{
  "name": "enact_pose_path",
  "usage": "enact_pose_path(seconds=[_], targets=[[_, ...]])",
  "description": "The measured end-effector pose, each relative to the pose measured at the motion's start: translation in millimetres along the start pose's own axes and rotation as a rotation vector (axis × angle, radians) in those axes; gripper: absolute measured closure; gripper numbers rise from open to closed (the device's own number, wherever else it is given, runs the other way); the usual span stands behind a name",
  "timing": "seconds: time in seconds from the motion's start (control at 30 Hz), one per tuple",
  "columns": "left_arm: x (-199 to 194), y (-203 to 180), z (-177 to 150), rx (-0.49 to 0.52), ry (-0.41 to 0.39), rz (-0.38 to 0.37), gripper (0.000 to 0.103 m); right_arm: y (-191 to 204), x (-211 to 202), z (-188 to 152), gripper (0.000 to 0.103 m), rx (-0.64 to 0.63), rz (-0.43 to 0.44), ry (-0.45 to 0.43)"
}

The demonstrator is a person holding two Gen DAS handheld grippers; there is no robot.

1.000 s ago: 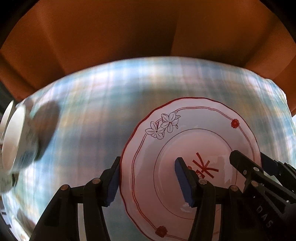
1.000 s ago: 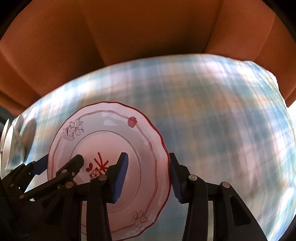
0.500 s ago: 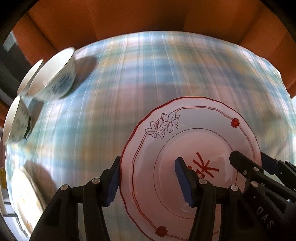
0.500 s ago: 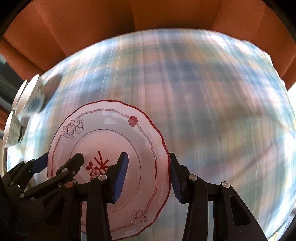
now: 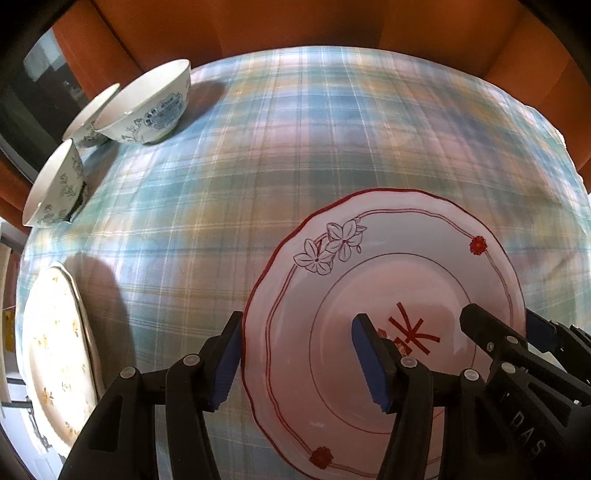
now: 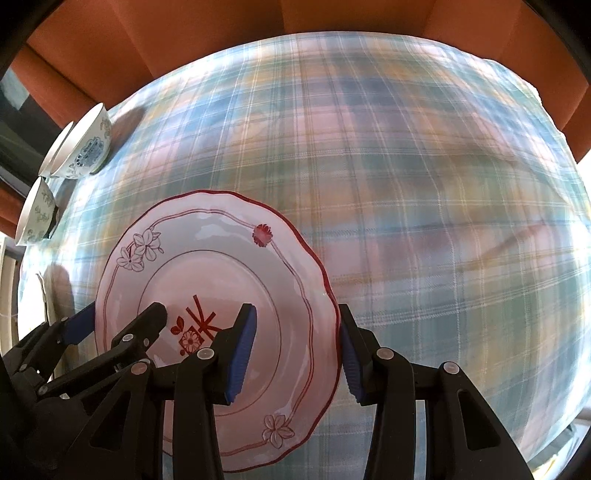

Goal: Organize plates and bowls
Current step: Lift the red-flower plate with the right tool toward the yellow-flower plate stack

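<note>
A white plate (image 5: 388, 266) with a red scalloped rim, flower drawings and a red centre mark hangs over the plaid tablecloth (image 5: 258, 166), held from both sides. My left gripper (image 5: 297, 332) straddles its left rim, one blue pad under the edge and one on the face; its jaws are opening slightly, pads still against the plate. My right gripper (image 6: 295, 321) is shut on the opposite rim of the plate (image 6: 221, 258). Each gripper also shows in the other's view: the right gripper (image 5: 517, 339) and the left gripper (image 6: 122, 325).
Three blue-patterned white bowls stand at the table's far left: a large bowl (image 5: 147, 107), a second bowl (image 5: 88, 114) behind it and a third bowl (image 5: 55, 184) nearer. A yellow-flowered plate (image 5: 55, 350) lies at the left edge. Orange-brown seating (image 5: 332, 22) rings the table.
Both grippers carried the plate leftward across the table. The bowls and then the yellow-flowered plate came into view on the left. The plate kept its place between the fingers.
</note>
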State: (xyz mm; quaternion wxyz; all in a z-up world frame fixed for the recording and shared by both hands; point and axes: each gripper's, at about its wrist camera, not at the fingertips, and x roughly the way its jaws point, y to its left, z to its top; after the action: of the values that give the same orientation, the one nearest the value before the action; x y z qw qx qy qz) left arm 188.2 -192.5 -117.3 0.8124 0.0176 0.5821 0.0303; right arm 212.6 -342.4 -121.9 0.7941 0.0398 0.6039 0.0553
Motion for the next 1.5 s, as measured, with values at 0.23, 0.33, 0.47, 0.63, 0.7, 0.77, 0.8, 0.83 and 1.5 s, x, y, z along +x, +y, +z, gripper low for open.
enact_pose_path(seconds=[0.23, 0.33, 0.47, 0.63, 0.7, 0.77, 0.8, 0.83, 1.5], targets=[[-2, -6, 3, 0.047, -0.004, 0.031, 0.042, 1, 5, -2, 0.056, 0.000, -0.035, -0.002], [-2, -7, 2, 0.055, -0.006, 0.020, 0.045, 4, 4, -3, 0.059, -0.011, -0.043, -0.007], [-4, -4, -1, 0.054, 0.000, 0.012, 0.046, 9, 2, -6, 0.059, -0.012, -0.053, -0.001], [-16, 11, -9, 0.050, -0.009, -0.007, 0.046, 20, -9, -16, 0.058, -0.030, -0.069, -0.009], [-22, 17, -13, 0.053, -0.022, -0.007, 0.046, 27, -13, -18, 0.058, -0.036, -0.072, -0.022], [-27, 27, -17, 0.060, -0.031, -0.015, 0.046, 37, -19, -20, 0.058, -0.038, -0.079, -0.036], [-30, 32, -18, 0.065, -0.034, -0.020, 0.046, 41, -21, -22, 0.058, -0.037, -0.081, -0.041], [-32, 37, -20, 0.070, -0.037, -0.025, 0.046, 48, -25, -24, 0.058, -0.034, -0.088, -0.049], [-64, 185, -47, 0.053, -0.101, -0.082, 0.046, 203, -57, -60, 0.058, -0.043, -0.156, -0.115]])
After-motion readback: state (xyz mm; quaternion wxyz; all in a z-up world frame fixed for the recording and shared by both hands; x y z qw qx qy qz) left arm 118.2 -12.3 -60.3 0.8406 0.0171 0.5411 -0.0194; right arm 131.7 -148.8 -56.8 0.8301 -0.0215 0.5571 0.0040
